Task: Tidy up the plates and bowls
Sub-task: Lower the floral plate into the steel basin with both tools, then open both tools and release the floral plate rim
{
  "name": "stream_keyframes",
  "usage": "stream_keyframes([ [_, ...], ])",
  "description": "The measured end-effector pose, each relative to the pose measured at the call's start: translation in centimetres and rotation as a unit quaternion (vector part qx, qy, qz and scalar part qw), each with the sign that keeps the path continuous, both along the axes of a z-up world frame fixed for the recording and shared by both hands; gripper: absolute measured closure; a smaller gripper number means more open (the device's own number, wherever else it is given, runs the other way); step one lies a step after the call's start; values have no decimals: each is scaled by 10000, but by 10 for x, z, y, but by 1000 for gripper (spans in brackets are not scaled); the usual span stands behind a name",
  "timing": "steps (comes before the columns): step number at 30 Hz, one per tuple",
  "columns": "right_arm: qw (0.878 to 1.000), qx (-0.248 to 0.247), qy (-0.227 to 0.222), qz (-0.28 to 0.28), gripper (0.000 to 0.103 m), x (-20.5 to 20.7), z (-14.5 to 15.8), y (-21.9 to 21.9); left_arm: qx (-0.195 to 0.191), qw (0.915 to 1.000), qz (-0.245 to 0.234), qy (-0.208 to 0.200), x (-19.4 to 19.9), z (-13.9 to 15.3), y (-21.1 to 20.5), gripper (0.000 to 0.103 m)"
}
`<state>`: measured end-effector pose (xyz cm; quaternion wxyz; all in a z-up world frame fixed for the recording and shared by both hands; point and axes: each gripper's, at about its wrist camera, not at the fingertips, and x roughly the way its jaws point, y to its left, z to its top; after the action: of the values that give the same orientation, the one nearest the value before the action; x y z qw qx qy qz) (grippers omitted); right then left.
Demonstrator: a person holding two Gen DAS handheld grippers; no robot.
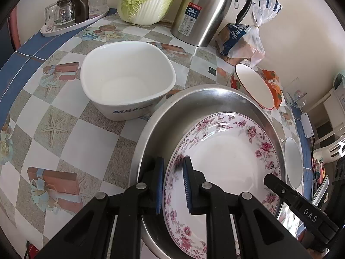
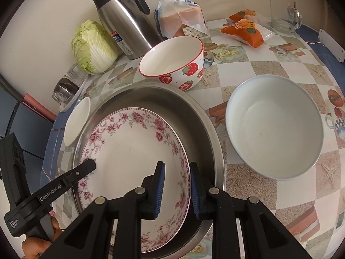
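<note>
Both grippers sat on the floral plate [image 1: 226,161], which lay tilted inside the steel basin [image 1: 194,101], lower centre of both views. L gripper [image 1: 173,185] straddled the plate's left rim, blue pads either side, narrow gap; looked pinched on the rim, tho I couldn't confirm pad contact on the outer face. R gripper [image 2: 177,191] did the same on the right rim, jaws close-set around the edge. My read: two-sided hold because the plate is wide and slick, and leaning on the basin wall leaves rim exposed for a pinch. Probably lifting it out or seating it; can't tell which.

Other task items on the tablecloth [image 1: 64,129]: square white bowl [image 1: 127,79] upper centre of L view, round white bowl [image 2: 273,127] right of R view, strawberry bowl [image 2: 172,64] just behind the basin, small white dish [image 2: 77,120] beside the basin's left edge.

Writing: square bowl reads "MAX…", rest cut off. Thermos jug [image 2: 125,26] label shows "24", other text too small. Bread bag [image 1: 239,41] shows "ORAL", partial. L gripper arm in R view reads "GenRobot.AI"; R gripper's in L view "DAS". Cabbage [image 1: 148,0] upper centre, unused.
</note>
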<state>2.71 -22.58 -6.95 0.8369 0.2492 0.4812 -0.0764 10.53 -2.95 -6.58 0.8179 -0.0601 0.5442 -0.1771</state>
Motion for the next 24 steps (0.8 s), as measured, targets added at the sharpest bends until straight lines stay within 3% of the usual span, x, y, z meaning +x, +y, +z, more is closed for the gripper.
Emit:
stream_keyframes([
  [16,9987,-324,-378,-57,76,-3,18,0,120,9993,-8,-351,-3,12,-4,84],
  [24,9969,-508,-597,-75,76,-8,34,1,218,9974,-173,-663,-11,28,-12,67],
])
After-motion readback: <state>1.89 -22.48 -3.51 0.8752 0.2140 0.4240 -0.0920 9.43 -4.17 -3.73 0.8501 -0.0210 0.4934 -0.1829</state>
